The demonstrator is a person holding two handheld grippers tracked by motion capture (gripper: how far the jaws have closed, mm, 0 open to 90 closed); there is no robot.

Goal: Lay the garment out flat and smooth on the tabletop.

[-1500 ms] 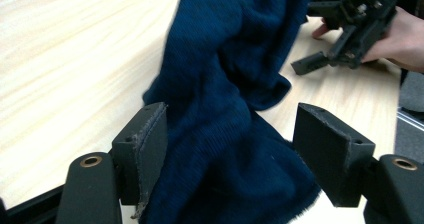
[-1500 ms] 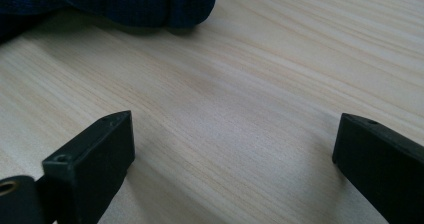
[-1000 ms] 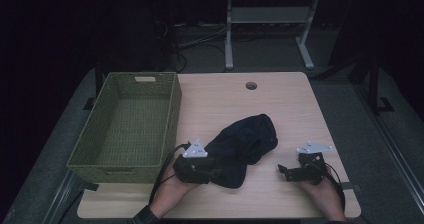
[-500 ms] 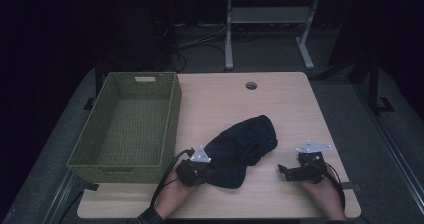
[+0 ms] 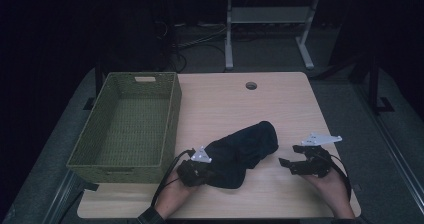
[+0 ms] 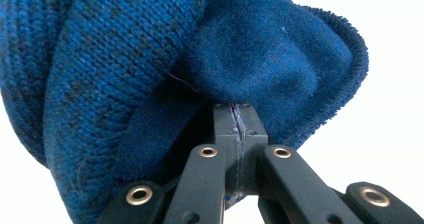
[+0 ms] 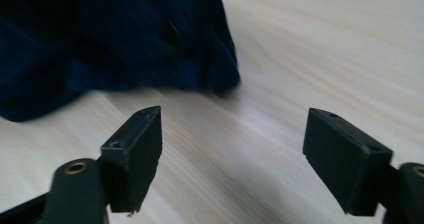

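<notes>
While the left gripper (image 6: 235, 129) pinches the soft, light dark-blue knitted hat (image 5: 243, 151) by its fleecy edge, the right gripper (image 7: 232, 154) waits with jaws apart above the pale wooden table (image 5: 220, 104).

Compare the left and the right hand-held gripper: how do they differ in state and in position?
1. The left hand-held gripper has its jaws shut on the blue knitted garment; the right hand-held gripper has its jaws open and holds nothing.
2. The left one sits at the garment's near edge; the right one lies apart from it, over bare table.
Both are held low near the table's front edge.
</notes>
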